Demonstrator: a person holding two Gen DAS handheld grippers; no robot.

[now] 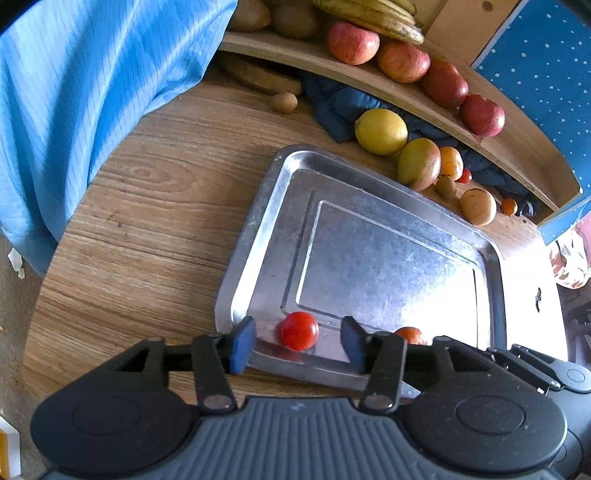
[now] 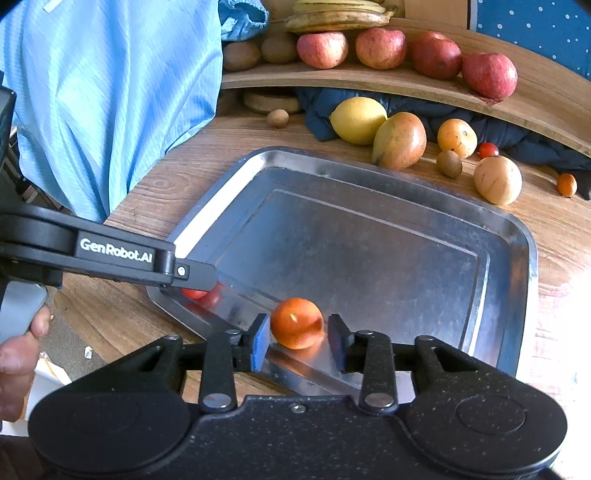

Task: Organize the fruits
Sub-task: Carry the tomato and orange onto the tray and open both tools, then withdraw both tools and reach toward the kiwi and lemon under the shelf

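A: Status of the left gripper (image 1: 298,345)?

B: Released. Its blue pads (image 1: 242,345) stand on either side of a small red tomato (image 1: 298,330) with clear gaps on both sides. The tomato rests on the metal tray (image 1: 258,229), in the near corner, just inside the rim.

A: And the right gripper (image 2: 297,343)?

B: Slightly parted around a small orange fruit (image 2: 297,323). The fruit sits on the tray floor near the front rim. A narrow gap shows at each pad, so no clamping is visible. In the right wrist view the left gripper's arm crosses in front of the red tomato, which shows only partly beneath it.

A: Location of the remaining fruit?

B: On the table (image 1: 155,206) beyond the tray's far edge: a lemon (image 1: 381,131), a mango (image 1: 419,163) touching it, and several smaller round fruits, including a second small tomato (image 2: 488,149). Four red apples (image 2: 380,48) stand in a row on the curved wooden shelf (image 2: 535,99) above, with bananas (image 2: 336,18) behind them.

A: Anything else in the field?

B: A blue striped garment (image 1: 81,96) at the left, and a dark blue cloth (image 2: 325,110) under the shelf.
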